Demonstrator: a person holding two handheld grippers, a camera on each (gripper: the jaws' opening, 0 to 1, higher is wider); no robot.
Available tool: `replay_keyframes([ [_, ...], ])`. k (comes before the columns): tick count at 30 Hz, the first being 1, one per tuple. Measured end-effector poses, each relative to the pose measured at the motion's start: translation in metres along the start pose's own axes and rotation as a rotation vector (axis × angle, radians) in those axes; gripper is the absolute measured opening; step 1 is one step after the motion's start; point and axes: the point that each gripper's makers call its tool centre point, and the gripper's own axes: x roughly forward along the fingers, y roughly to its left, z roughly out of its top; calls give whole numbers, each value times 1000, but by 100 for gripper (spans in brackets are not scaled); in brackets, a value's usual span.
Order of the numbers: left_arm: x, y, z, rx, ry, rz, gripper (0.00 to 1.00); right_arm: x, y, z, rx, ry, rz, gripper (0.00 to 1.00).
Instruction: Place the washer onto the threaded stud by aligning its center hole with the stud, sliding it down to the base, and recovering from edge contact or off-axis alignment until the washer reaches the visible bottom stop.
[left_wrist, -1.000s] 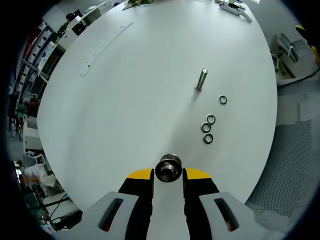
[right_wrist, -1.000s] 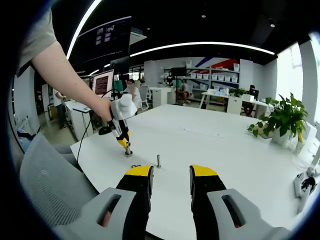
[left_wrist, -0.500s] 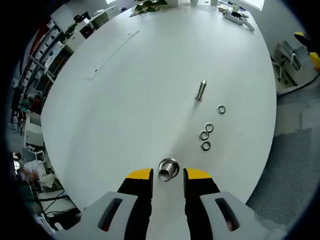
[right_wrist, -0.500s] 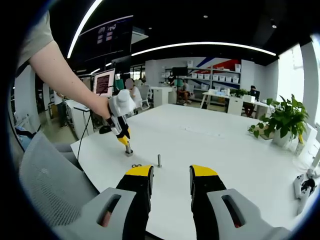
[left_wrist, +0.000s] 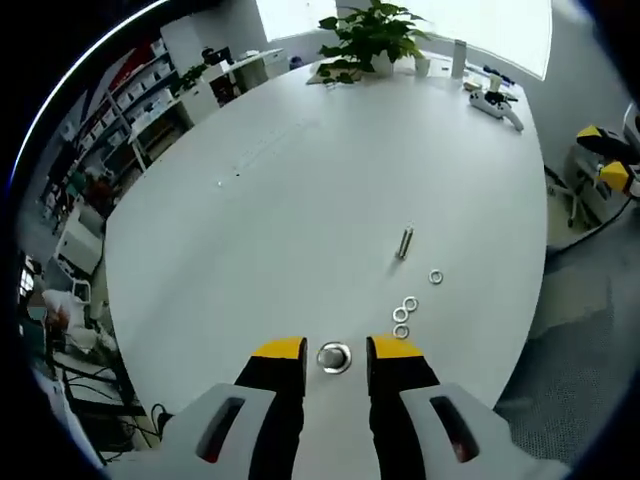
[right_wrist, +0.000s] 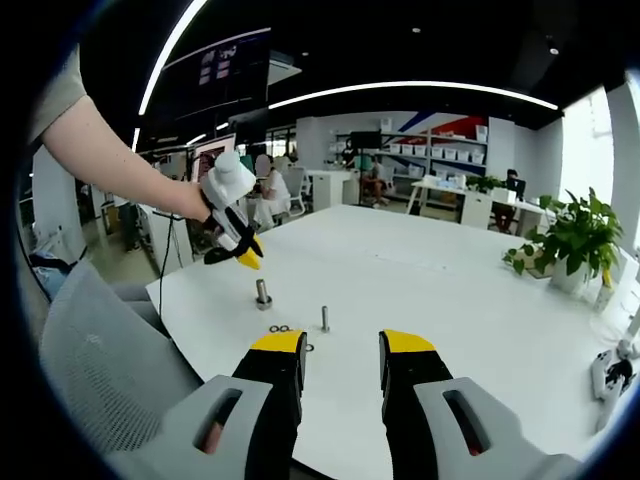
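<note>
A short, thick threaded stud (left_wrist: 334, 357) stands upright on the white table (left_wrist: 300, 200), seen from above between my left gripper's (left_wrist: 336, 346) open jaws. In the right gripper view that stud (right_wrist: 263, 293) stands free, with the left gripper (right_wrist: 246, 259) hanging above it in a person's hand, not touching it. A thinner stud (left_wrist: 404, 243) (right_wrist: 325, 318) stands further in. Several washers (left_wrist: 405, 308) (right_wrist: 282, 328) lie flat beside the two studs. My right gripper (right_wrist: 342, 350) is open and holds nothing, well back from the studs.
A potted plant (left_wrist: 370, 30) (right_wrist: 570, 235) stands at the table's far side, and a white device (left_wrist: 495, 103) (right_wrist: 610, 365) lies near it. A grey mesh chair (right_wrist: 90, 370) sits by the near table edge. Office desks and shelves fill the background.
My left gripper has risen away from the thick stud, which stays standing on the table. The right gripper has hardly moved.
</note>
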Motion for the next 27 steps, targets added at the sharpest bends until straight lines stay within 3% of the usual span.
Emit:
replay_keyframes([
  [7,-19,-3,4,-91,-117,24,22,1,4,-1,-19,11,14,31],
  [13,-26,-9,4,-91,-158,31,24,2,5,-3,-16,22,19,31],
  [17,-37,-13,11,-130,-226,36,25,3,6,-4,-26,24,23,31],
  [22,-45,-24,12,-122,-265,27,27,2,5,-3,-23,21,21,31],
  [27,-56,-31,13,-166,-322,32,27,2,6,-4,-26,25,21,31],
])
